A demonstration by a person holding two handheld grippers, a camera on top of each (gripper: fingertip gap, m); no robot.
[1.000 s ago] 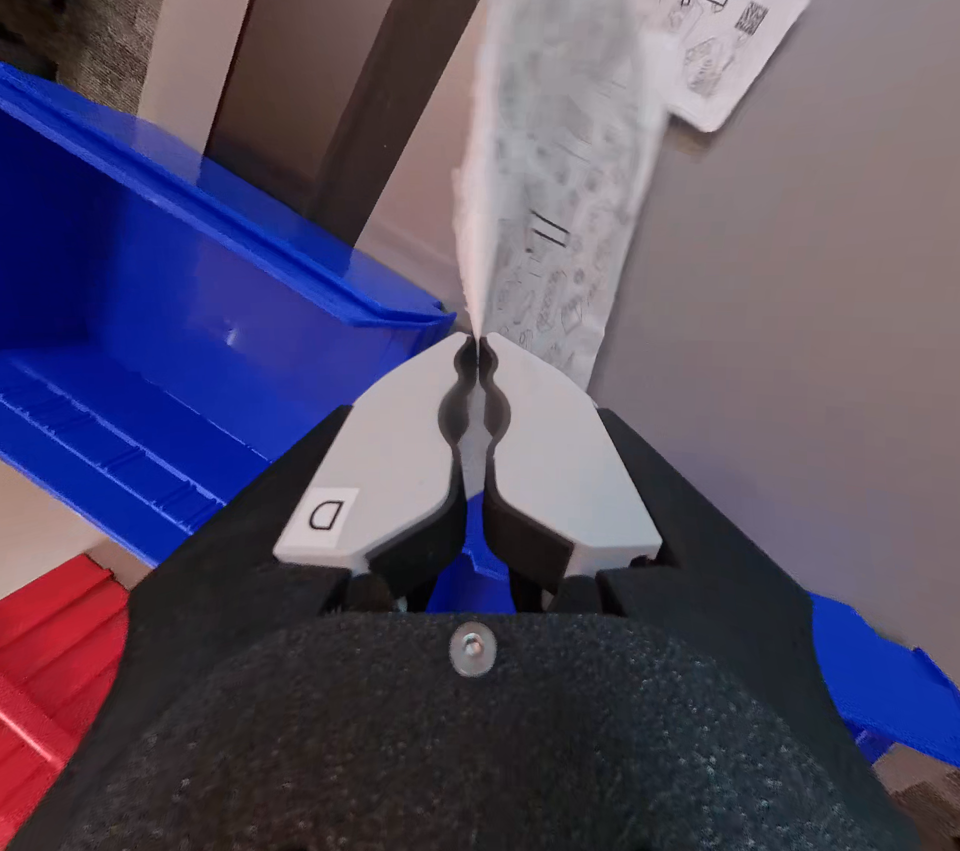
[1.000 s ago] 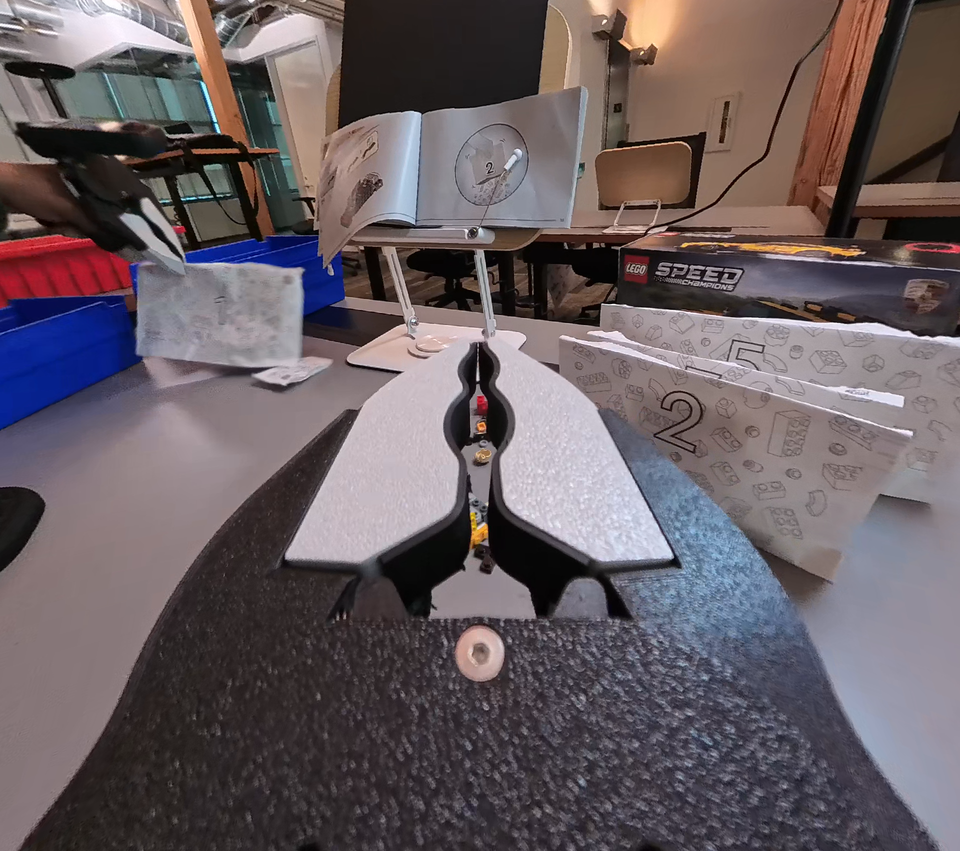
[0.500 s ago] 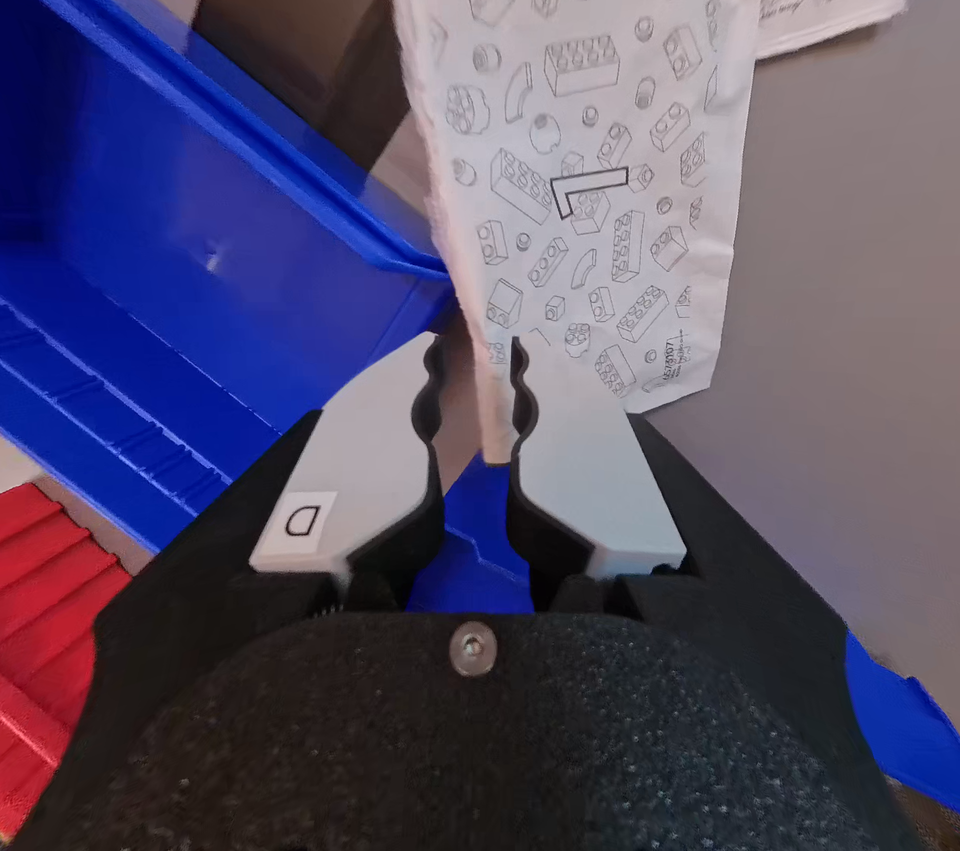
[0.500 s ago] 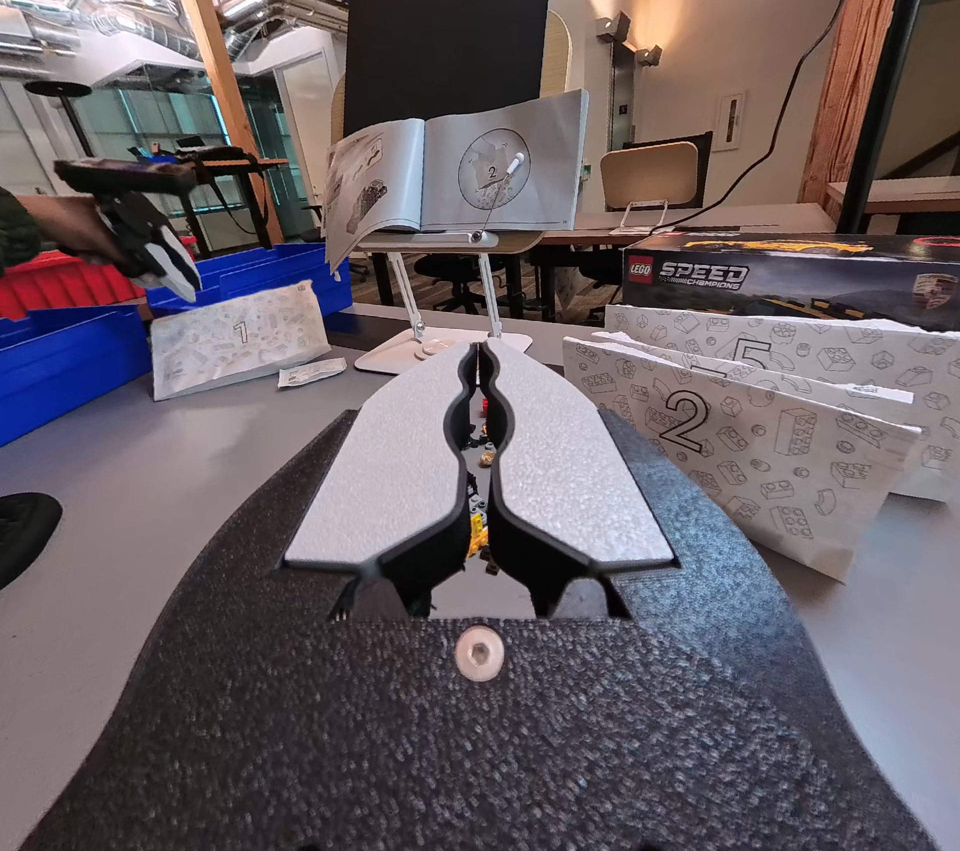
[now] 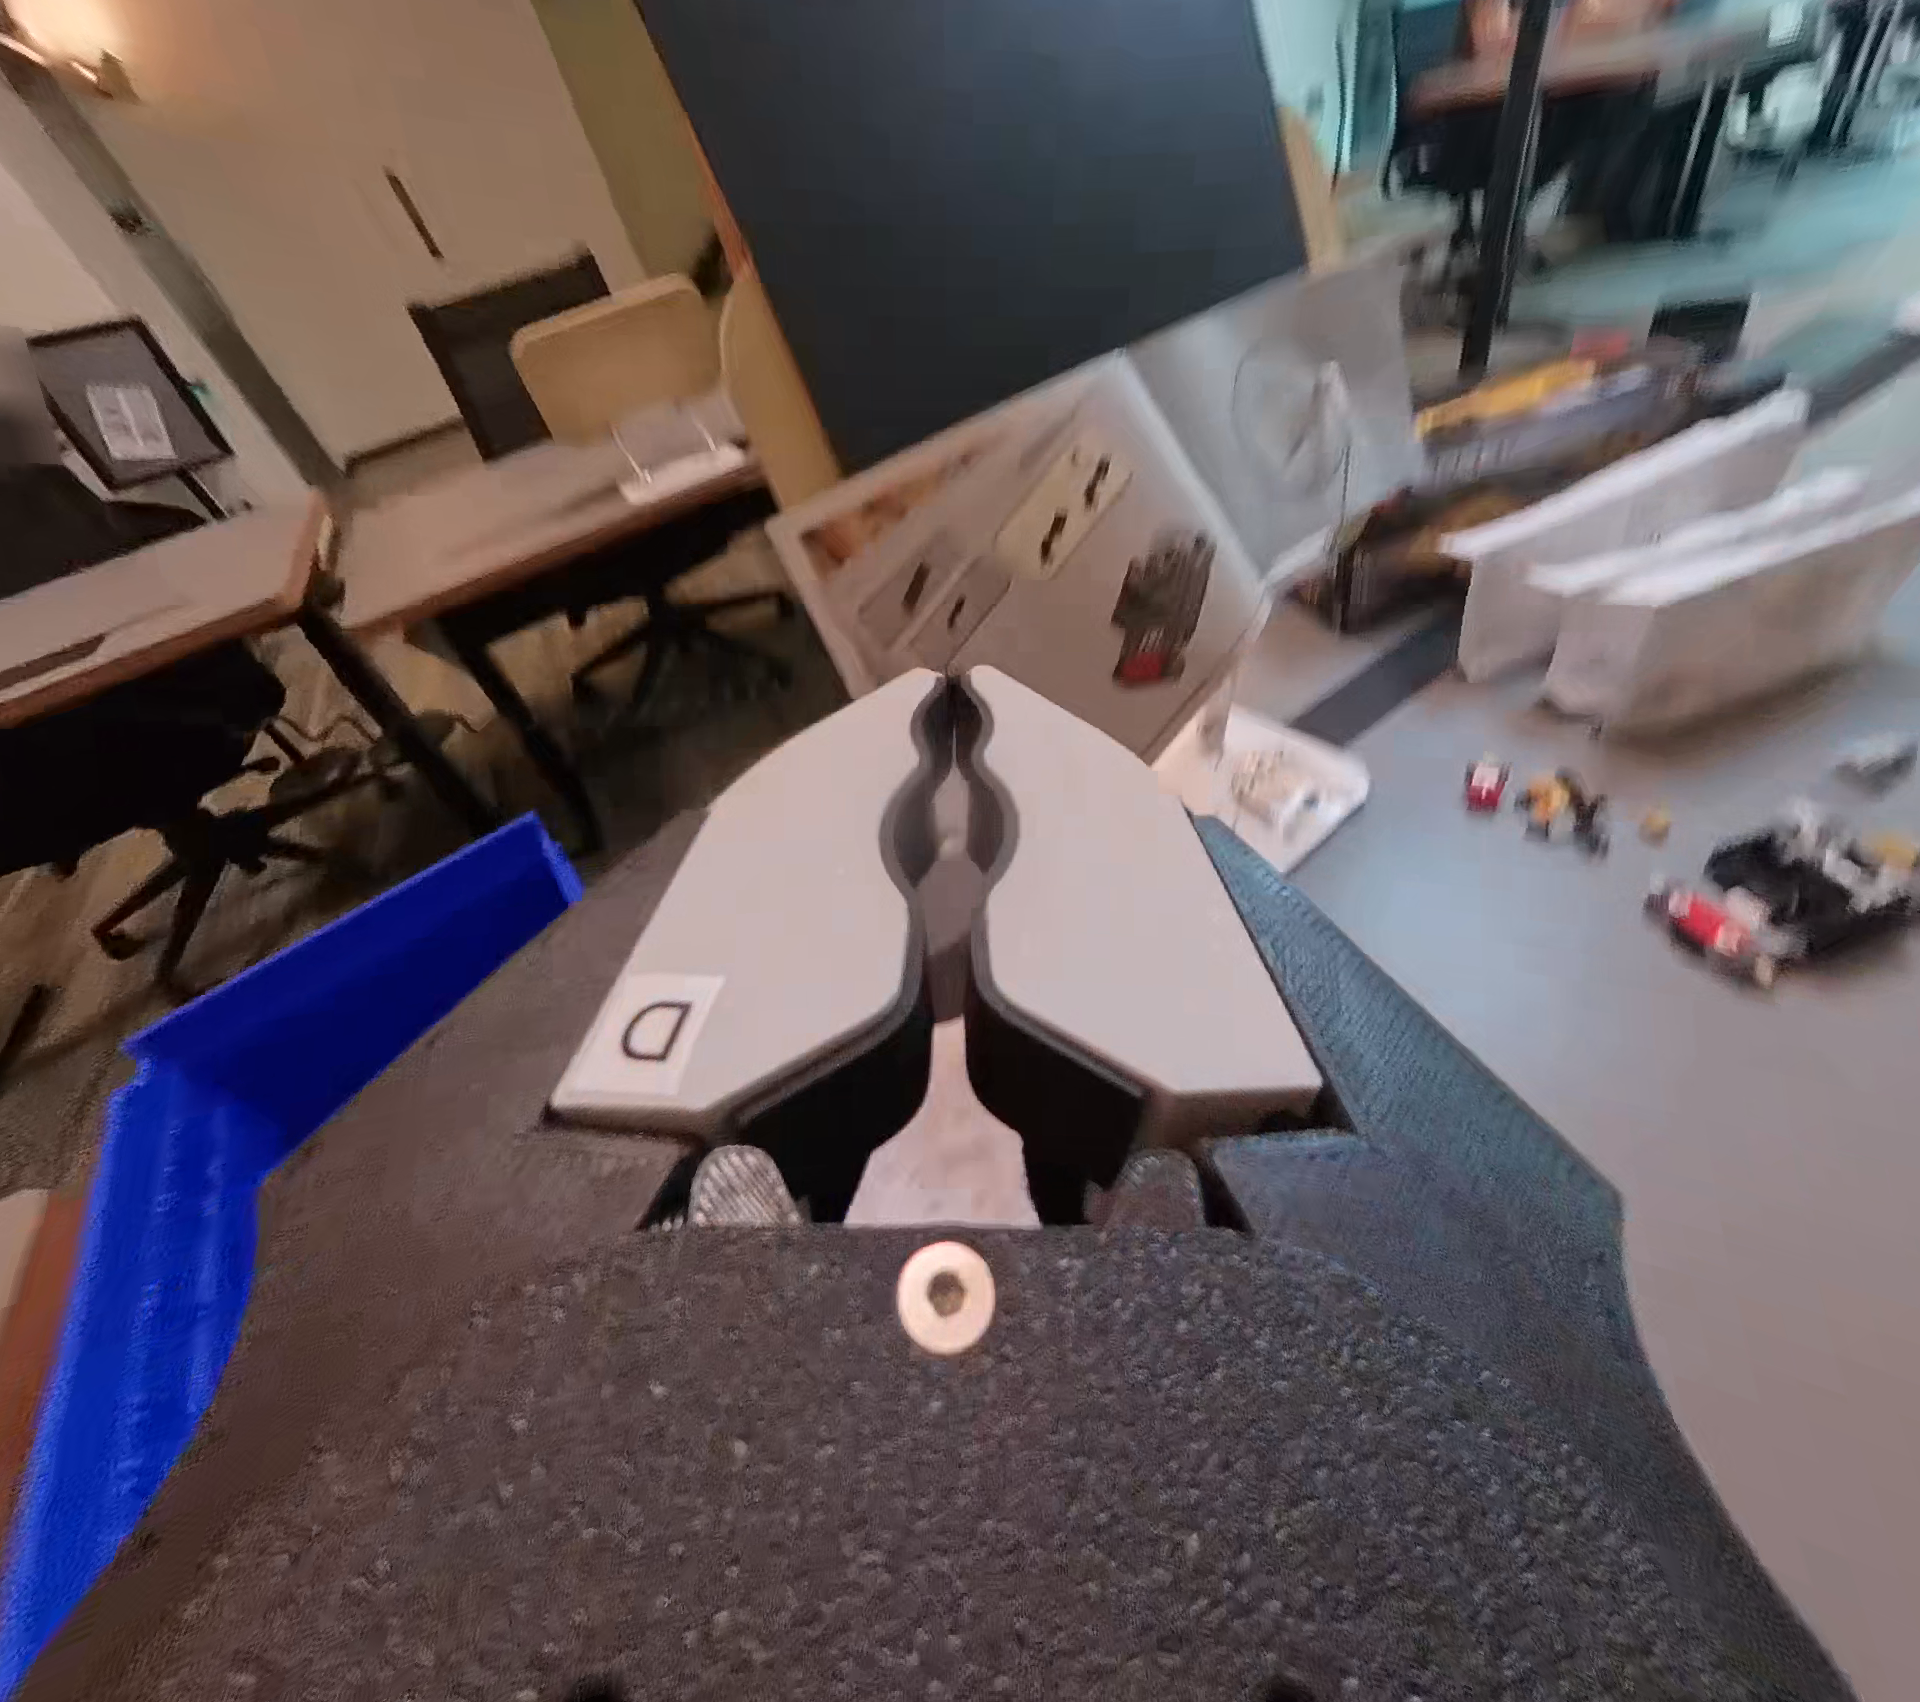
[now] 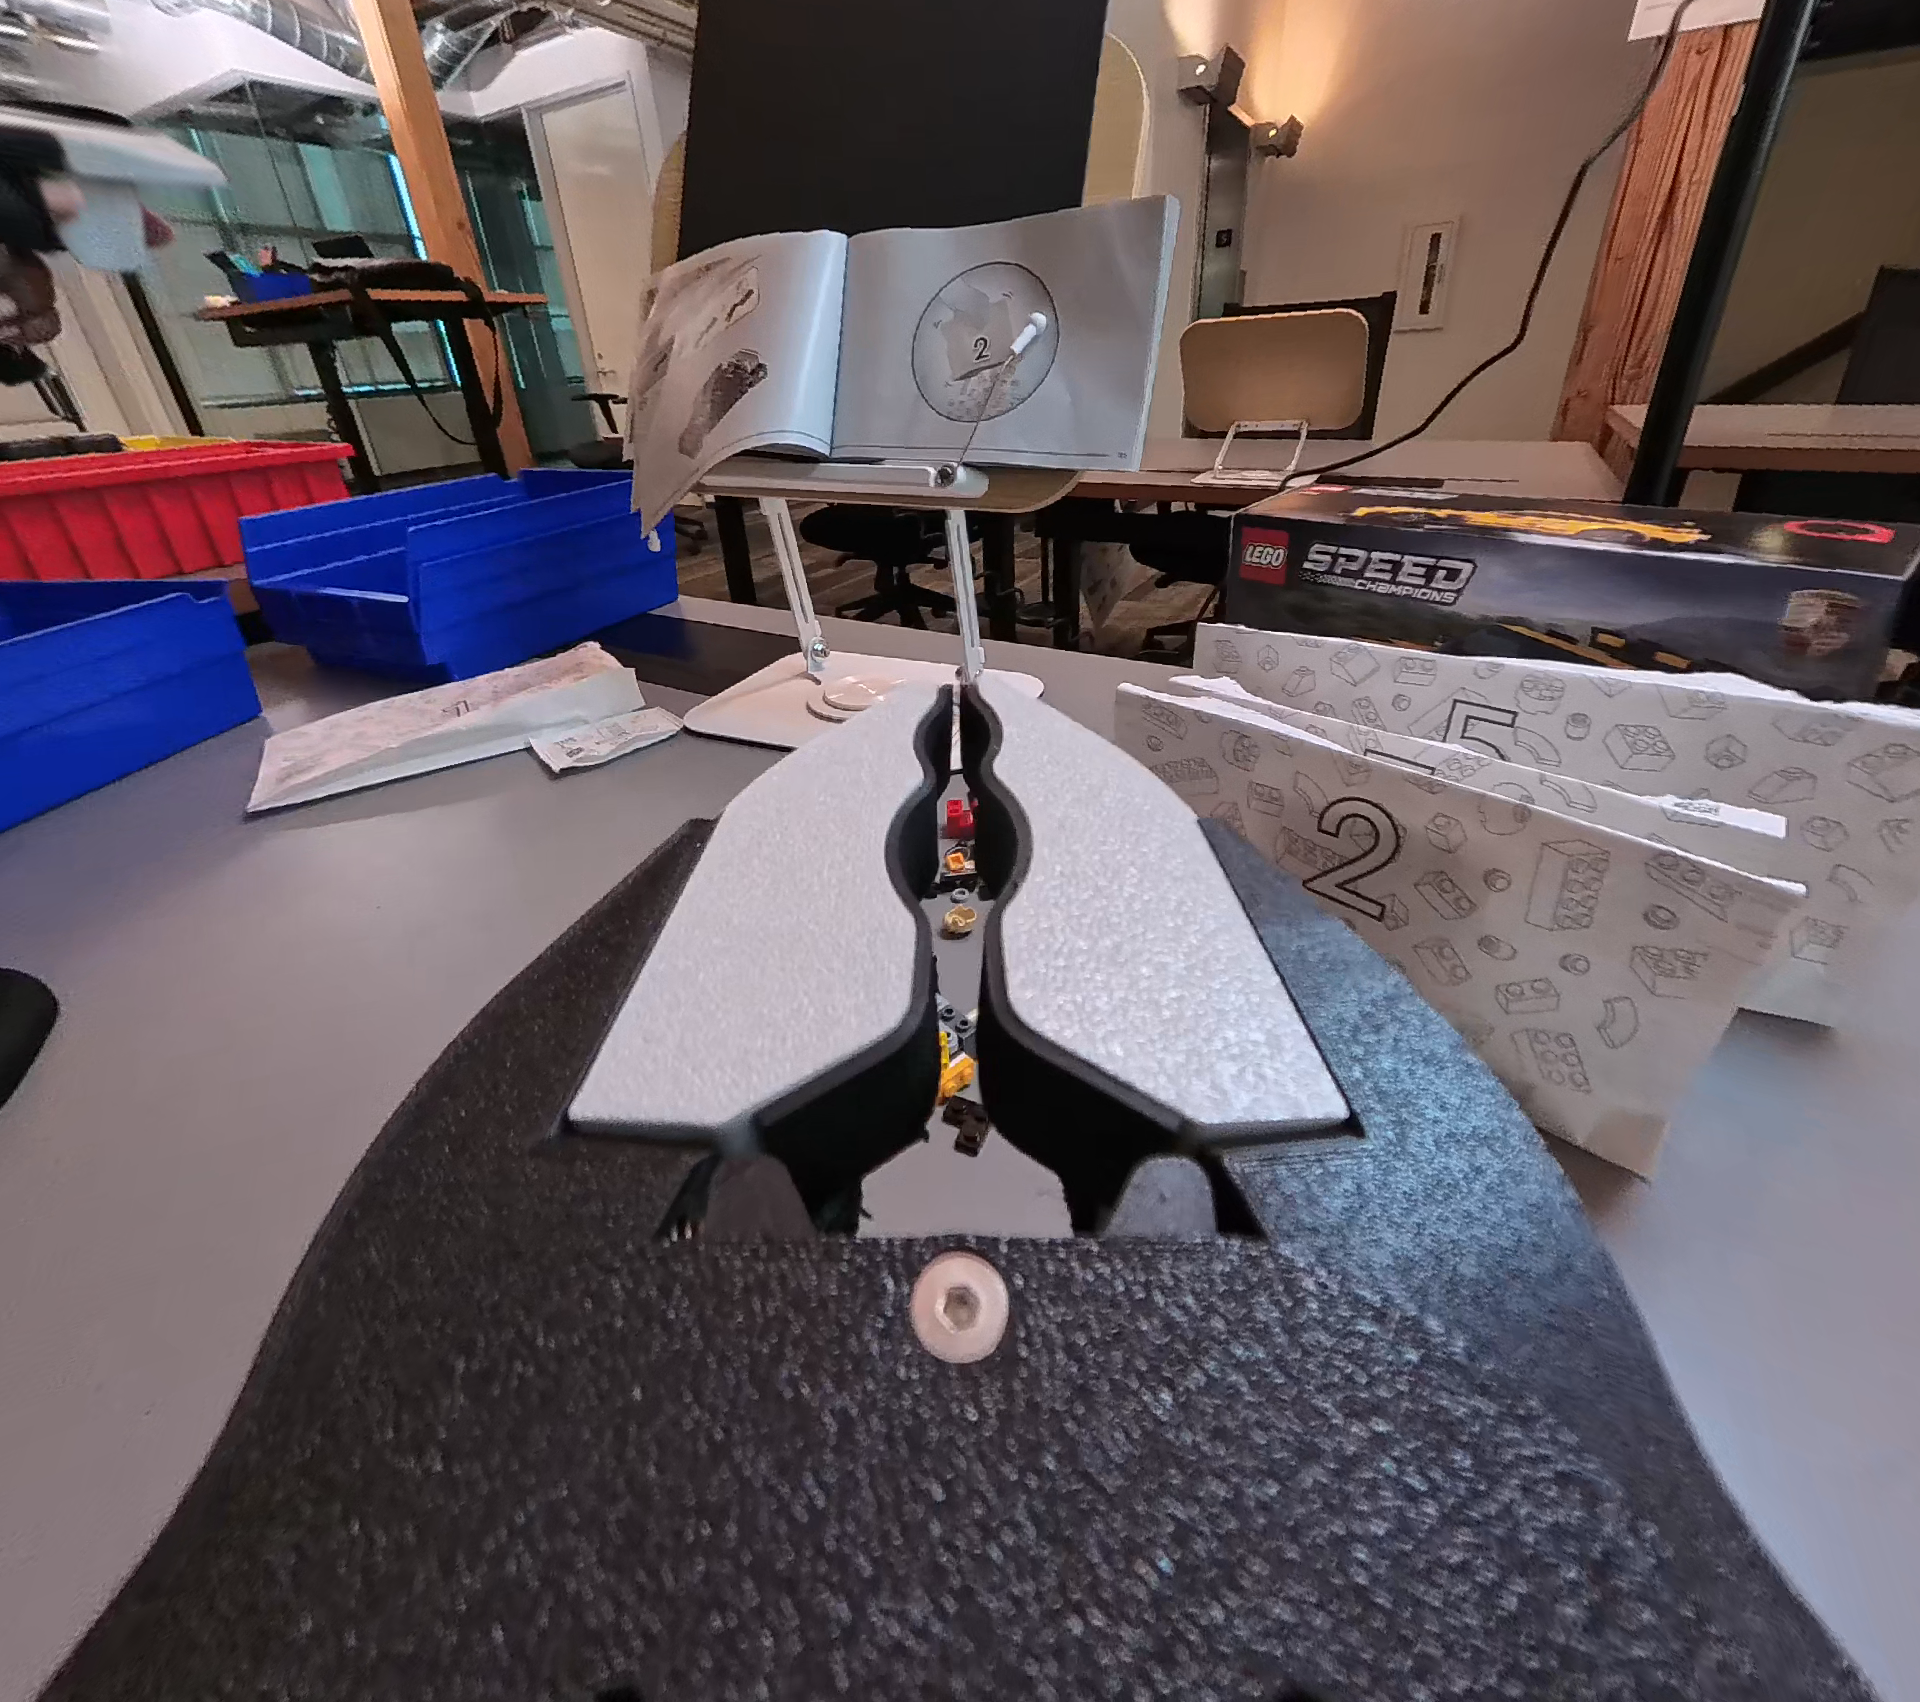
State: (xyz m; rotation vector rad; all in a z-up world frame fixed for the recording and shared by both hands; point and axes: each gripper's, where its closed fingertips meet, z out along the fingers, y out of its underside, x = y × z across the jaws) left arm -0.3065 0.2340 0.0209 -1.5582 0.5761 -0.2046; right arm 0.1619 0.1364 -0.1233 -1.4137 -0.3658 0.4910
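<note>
While both tongs were closed tip to tip with nothing seen between their pads, the left gripper (image 5: 951, 698) hung high beside a blue bin (image 5: 312, 1008) and the right gripper (image 6: 961, 702) sat low over loose bricks (image 6: 958, 873) on the grey table (image 6: 208, 977).

A flat paper bag (image 6: 436, 717) and a small paper slip (image 6: 603, 733) lay near the bins, well apart from either gripper. The instruction booklet (image 6: 904, 343) rested on its stand just ahead of the right fingertips, and the numbered paper bags (image 6: 1455, 873) leaned upright to its right, before the dark set box (image 6: 1558, 582). The left view was blurred. In my judgement, a fast sweep could clip the stand or topple the leaning bags. Dropping the right gripper could scatter the bricks or nudge the part-built black car (image 5: 1808, 894).
</note>
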